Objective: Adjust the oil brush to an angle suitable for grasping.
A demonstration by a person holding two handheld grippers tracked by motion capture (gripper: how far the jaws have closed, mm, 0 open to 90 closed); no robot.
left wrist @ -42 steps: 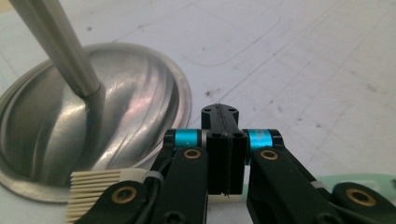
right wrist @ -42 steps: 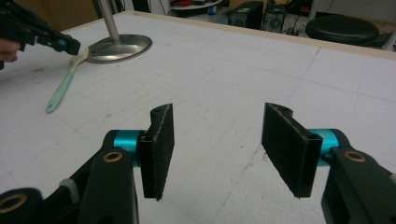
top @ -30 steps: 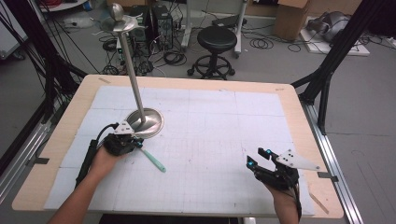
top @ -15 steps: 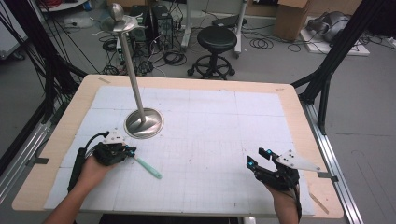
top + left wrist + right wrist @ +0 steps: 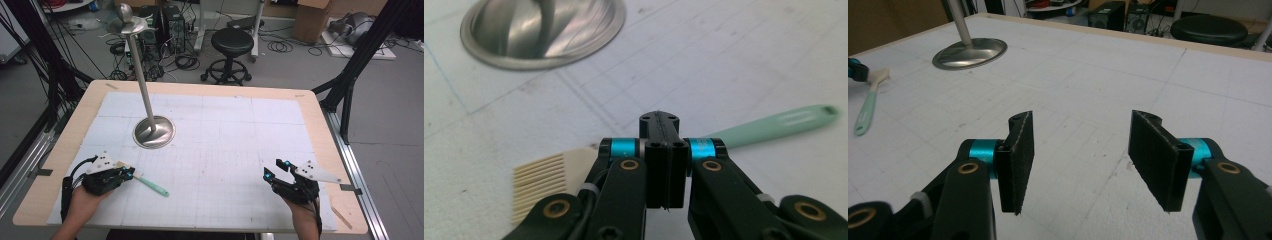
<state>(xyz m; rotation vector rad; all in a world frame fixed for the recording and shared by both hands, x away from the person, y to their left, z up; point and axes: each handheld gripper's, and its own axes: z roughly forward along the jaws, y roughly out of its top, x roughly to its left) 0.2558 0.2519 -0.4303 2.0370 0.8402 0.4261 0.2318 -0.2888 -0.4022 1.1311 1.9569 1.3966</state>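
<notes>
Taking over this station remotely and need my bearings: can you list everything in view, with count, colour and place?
brush: one, mint-green handle with pale bristles, near left of the table, under the left gripper's shut jaws; whether they pinch it I cannot tell
metal stand: one, silver, round base left of centre on the mat, tall pole rising from it
mat: one, white with a faint grid, covering most of the table
table: one, light wood rim
stool: one, black, on the floor beyond the table
cardboard box: one, brown, floor at far right
left gripper: one, black, jaws shut, near left
right gripper: one, black, jaws open and empty, near right
</notes>
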